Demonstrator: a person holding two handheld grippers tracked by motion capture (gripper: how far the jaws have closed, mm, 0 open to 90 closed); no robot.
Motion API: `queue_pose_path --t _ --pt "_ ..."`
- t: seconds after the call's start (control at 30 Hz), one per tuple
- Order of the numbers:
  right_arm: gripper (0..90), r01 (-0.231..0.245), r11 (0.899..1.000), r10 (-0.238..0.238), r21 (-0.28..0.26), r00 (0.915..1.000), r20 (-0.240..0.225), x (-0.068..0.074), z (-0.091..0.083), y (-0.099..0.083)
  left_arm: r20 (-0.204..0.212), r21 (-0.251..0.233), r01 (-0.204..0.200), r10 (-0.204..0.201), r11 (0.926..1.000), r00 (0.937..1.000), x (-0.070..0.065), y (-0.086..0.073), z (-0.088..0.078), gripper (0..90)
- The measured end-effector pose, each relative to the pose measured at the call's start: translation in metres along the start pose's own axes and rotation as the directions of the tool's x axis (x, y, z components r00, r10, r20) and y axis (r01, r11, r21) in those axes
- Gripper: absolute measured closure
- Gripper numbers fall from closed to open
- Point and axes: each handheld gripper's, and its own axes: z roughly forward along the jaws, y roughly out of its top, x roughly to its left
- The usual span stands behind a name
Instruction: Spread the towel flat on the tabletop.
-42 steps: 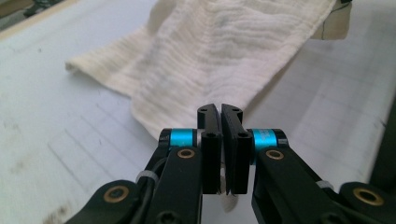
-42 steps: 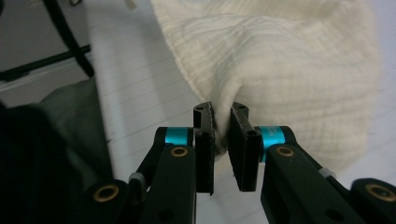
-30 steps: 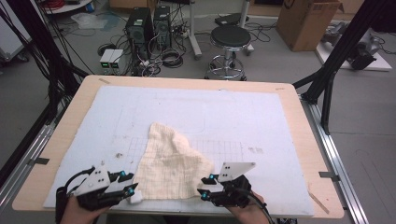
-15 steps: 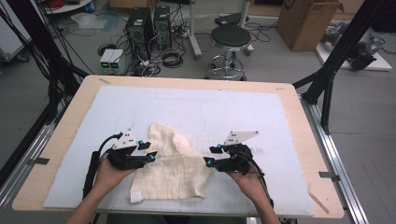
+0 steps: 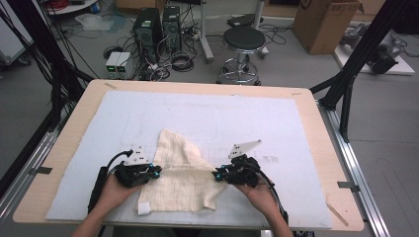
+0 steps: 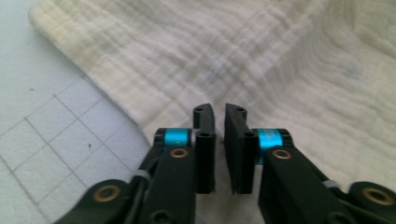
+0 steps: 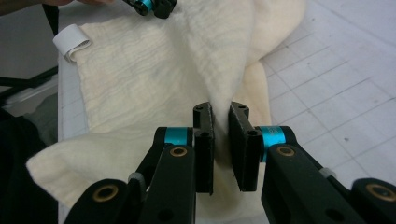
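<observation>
**Two hand-held grippers pinch a cream cloth from either side**

Two things cover the table (image 5: 316, 128): a pale gridded mat (image 5: 207, 113) across most of the wooden top, and a cream cloth (image 5: 183, 173) lying rumpled on the mat's near half, with a small white tab (image 5: 144, 208) at its near left corner. Beyond the table we see a grey floor with a round black stool (image 5: 241, 39), two dark computer towers (image 5: 158, 24) amid tangled cables, and a cardboard box (image 5: 323, 19) at the far right. Black frame struts stand at both sides.

We hold the left hand-held gripper (image 5: 157, 171) low at the cloth's left edge, forearm coming in from the near side, jaws pointing toward the middle. Its jaws have just been closing and now stand nearly together with cloth gathered between them. The right hand-held gripper (image 5: 216, 175) mirrors it at the cloth's right edge; its jaws have also just been closing and pinch a raised fold of the cloth.
</observation>
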Motion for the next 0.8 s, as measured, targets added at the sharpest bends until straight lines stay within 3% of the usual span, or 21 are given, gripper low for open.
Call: queue_pose_path --t 0.2,0.3,0.43,0.5,0.63,0.73,0.8 --pt "81.0 0.058 0.998 -0.055 -0.031 0.9954 0.078 0.025 -0.016 -0.003 -0.004 -0.002 0.006 -0.006 1.0000 1.0000 -0.006 -0.008 -0.009 88.4" --pt "82.7 0.063 0.997 -0.061 -0.038 0.9966 0.056 0.032 -0.016 -0.006 0.000 0.002 0.006 -0.006 1.0000 1.0000 -0.010 -0.013 -0.016 88.4" --pt "82.7 0.102 0.995 -0.102 0.006 0.9948 -0.003 0.048 -0.005 -0.007 0.012 0.007 -0.001 0.001 1.0000 0.9999 -0.014 -0.022 -0.027 88.4" --pt "80.7 0.115 0.993 -0.116 -0.013 0.9930 -0.022 0.054 -0.006 -0.002 0.012 0.004 0.006 -0.006 1.0000 0.9999 -0.013 -0.026 -0.032 88.4" --pt "74.1 0.119 0.990 -0.121 -0.073 0.9926 -0.015 0.051 -0.015 0.013 0.010 -0.006 0.025 -0.025 0.9997 0.9996 -0.010 -0.029 -0.034 88.3" --pt "72.8 0.089 0.989 -0.091 -0.117 0.9958 -0.009 0.039 -0.020 0.023 0.001 -0.006 0.008 -0.008 1.0000 1.0000 -0.010 -0.030 -0.035 88.1" --pt "72.7 0.073 0.991 -0.071 -0.112 0.9973 0.017 0.028 -0.016 0.029 0.001 -0.006 0.008 -0.008 0.9999 1.0000 -0.010 -0.030 -0.035 87.8"
